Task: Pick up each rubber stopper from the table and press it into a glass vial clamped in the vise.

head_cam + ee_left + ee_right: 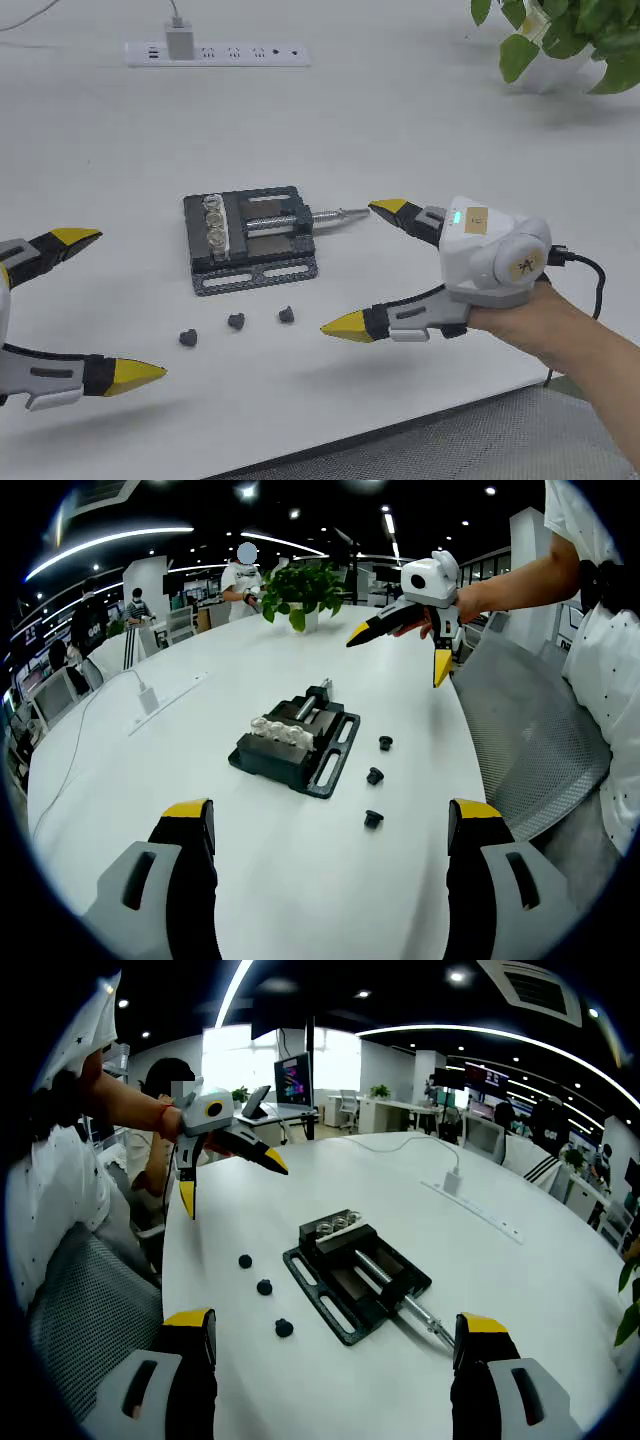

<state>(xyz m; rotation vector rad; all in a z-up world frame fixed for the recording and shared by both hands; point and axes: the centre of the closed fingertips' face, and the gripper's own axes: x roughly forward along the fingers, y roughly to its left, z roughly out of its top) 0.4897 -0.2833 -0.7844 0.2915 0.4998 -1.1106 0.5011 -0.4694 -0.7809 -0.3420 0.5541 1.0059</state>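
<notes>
A wide white table in an open-plan office carried the work, with a power strip lying along its far side and a potted plant at the far right. Near the middle sat the dark vise, its screw handle pointing right. A short row of clear glass vials stood upright, clamped at its left end. Their mouths looked open and bare, with no dark plug showing in any of them, though the exact count was hard to read.

Three small dark rubber stoppers lay in a loose line on the table just in front of the vise, apart from one another and touched by neither tool.

The left gripper hung at the left of the head view, its yellow-tipped jaws spread wide with nothing between them, well apart from the stoppers. The right gripper, held in a hand on the right, was likewise wide open and empty. It hovered above the table to the right of the vise.

By this showing the task had hardly begun: no stopper was picked up and none was seated. All three were left to lift and press home, one vial at a time
</notes>
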